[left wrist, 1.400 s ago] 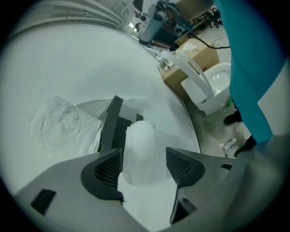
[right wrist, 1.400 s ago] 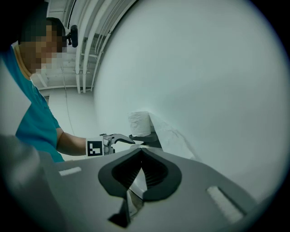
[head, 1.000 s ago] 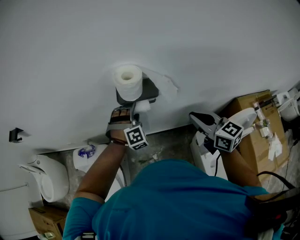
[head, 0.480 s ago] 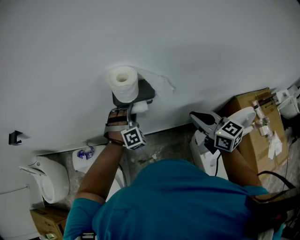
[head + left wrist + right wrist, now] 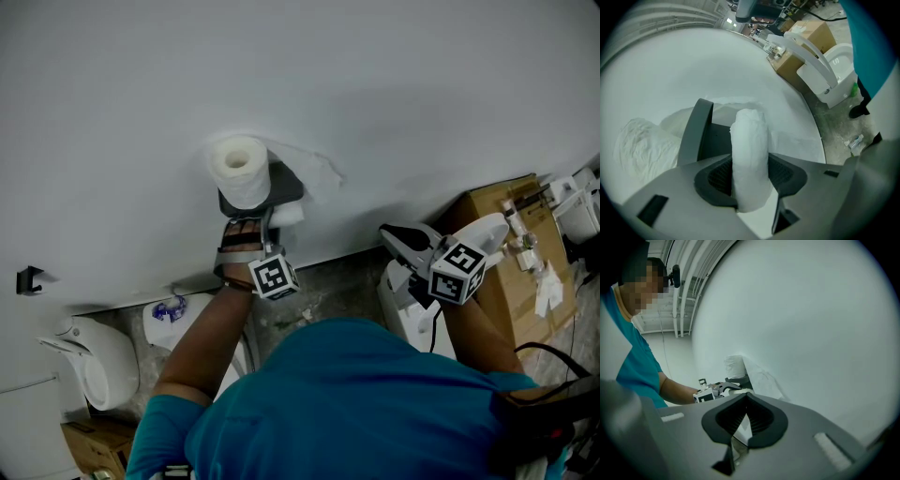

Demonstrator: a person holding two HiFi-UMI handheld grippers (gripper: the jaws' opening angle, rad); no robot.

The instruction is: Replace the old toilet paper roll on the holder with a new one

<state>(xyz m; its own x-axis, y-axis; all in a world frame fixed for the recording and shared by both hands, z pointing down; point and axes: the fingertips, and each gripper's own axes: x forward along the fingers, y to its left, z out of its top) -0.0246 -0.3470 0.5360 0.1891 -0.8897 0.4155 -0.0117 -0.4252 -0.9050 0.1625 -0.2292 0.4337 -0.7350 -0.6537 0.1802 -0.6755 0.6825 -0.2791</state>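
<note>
**Head view: left gripper clamped on the roll at the holder**

Head view shows the white toilet paper roll (image 5: 239, 167), core hole upward, against the grey holder (image 5: 289, 180). The left gripper (image 5: 253, 218) pinches it. Only the left gripper view shows the paper squashed between the pads. The right gripper (image 5: 388, 233) is well apart, its jaws pressed together on nothing.

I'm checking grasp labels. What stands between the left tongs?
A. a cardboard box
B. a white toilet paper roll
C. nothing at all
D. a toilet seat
B: the left gripper view shows the white toilet paper roll standing upright between the pads of the left tongs, which press on it.
</note>
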